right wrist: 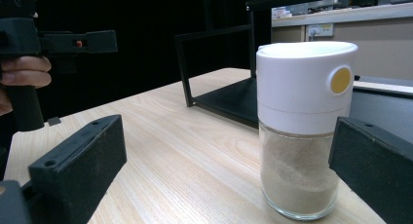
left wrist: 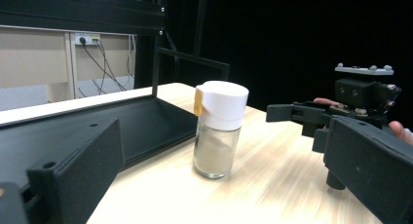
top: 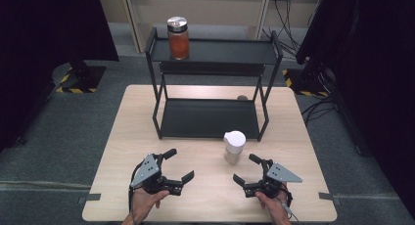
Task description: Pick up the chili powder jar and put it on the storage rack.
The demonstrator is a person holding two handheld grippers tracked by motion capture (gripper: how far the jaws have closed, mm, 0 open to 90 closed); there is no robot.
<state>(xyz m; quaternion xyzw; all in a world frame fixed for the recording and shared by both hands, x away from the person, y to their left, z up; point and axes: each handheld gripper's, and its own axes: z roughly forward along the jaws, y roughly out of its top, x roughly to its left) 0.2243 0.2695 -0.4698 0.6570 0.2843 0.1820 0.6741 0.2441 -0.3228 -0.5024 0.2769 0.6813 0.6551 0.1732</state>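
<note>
Start: both grippers (top: 174, 173) (top: 250, 170) wide and empty; right nearest the shaker (top: 234, 147), which needs enclosing next.

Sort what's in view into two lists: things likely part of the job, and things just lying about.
Likely in play:
white-lidded jar, upright between both open grippers
left gripper
right gripper
black shelf rack
orange-filled jar on its top shelf

Just about:
small brown object behind the rack
floor cables
</note>
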